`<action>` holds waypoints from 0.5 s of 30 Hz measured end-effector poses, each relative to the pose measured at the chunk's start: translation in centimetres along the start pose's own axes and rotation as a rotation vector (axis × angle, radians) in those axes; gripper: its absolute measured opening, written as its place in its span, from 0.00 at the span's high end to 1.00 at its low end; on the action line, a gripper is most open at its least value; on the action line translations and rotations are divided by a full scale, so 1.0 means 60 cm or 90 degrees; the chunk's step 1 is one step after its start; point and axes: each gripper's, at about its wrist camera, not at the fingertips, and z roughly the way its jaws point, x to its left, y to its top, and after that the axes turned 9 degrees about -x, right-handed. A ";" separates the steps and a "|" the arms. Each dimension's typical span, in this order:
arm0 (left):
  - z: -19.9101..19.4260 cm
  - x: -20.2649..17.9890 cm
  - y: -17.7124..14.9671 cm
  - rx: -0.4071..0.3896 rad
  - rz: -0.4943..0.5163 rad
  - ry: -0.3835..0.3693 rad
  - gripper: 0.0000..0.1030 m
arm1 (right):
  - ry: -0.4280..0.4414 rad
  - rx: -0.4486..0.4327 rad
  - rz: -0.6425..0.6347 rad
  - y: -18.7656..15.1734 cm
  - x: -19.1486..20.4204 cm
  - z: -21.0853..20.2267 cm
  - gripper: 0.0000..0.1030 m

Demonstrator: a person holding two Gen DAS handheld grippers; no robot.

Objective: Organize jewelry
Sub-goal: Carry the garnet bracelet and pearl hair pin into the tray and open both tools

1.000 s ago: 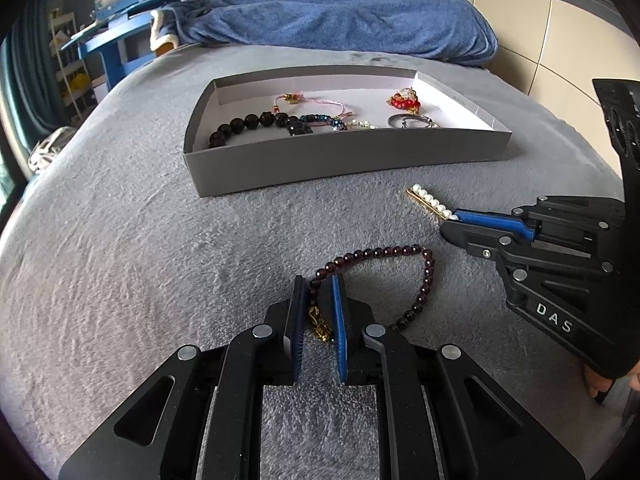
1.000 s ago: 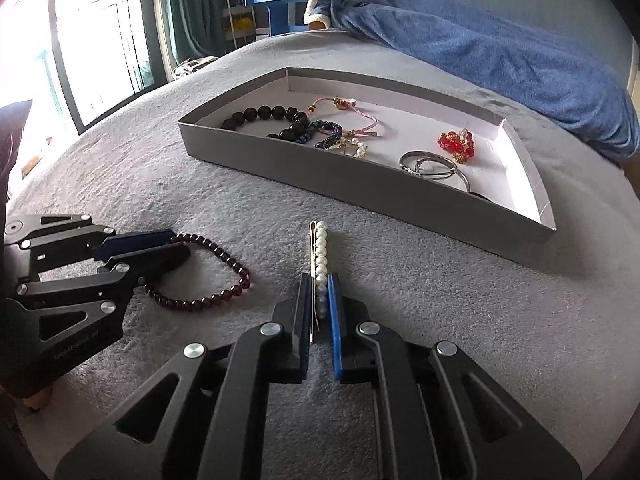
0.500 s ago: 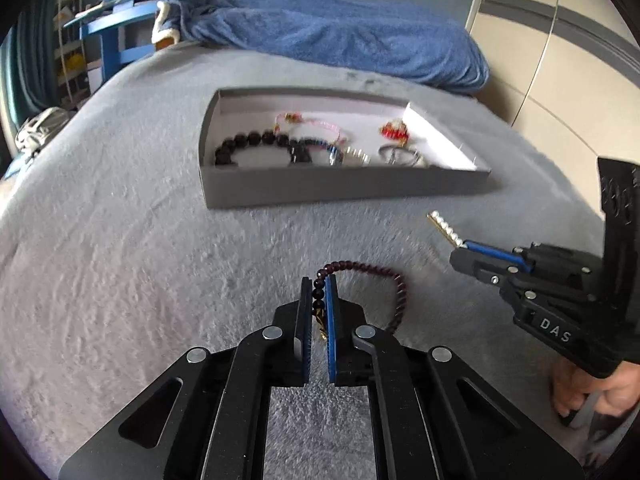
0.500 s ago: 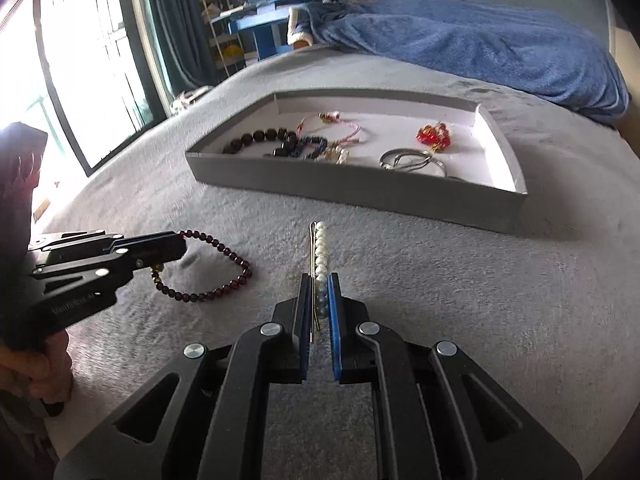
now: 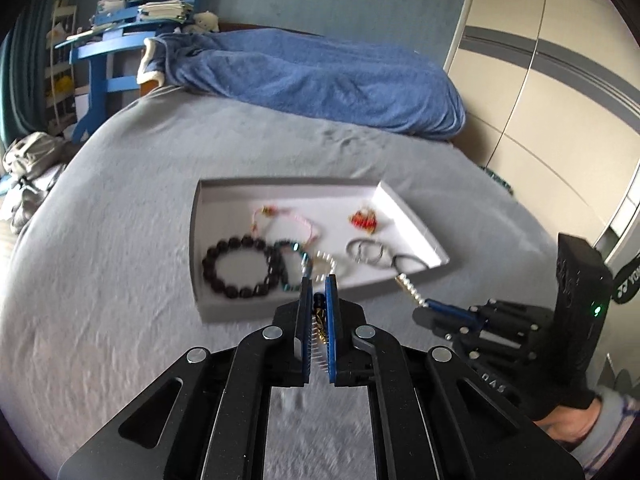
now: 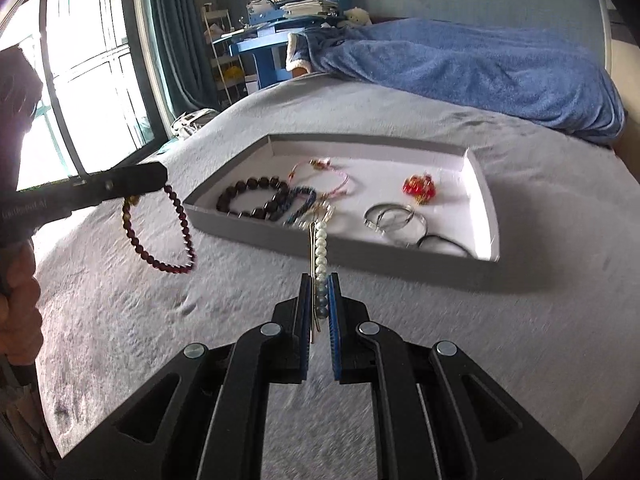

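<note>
Both tools have lifted off the bed: the left tool (image 5: 319,294) pinches the dark red bead bracelet (image 6: 160,236), the right tool (image 6: 319,292) pinches the pearl hair clip (image 6: 320,244). The gray tray (image 6: 490,216) looks like the next stop.

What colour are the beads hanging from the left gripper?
Dark red bracelet, clearest in the right wrist view.

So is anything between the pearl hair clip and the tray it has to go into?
Nothing visible. The right tool holds the pearl hair clip just short of the tray's near wall; only bare grey bedspread lies below.
</note>
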 end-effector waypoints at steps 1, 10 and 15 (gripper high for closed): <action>0.001 -0.002 0.011 -0.005 0.004 -0.001 0.94 | -0.002 -0.001 0.002 0.006 -0.003 0.002 0.92; 0.031 -0.004 0.082 -0.036 0.006 -0.005 0.94 | -0.026 -0.002 0.034 0.066 -0.051 0.036 0.92; 0.070 0.003 0.103 -0.027 0.016 0.006 0.94 | -0.043 0.019 0.044 0.088 -0.076 0.072 0.92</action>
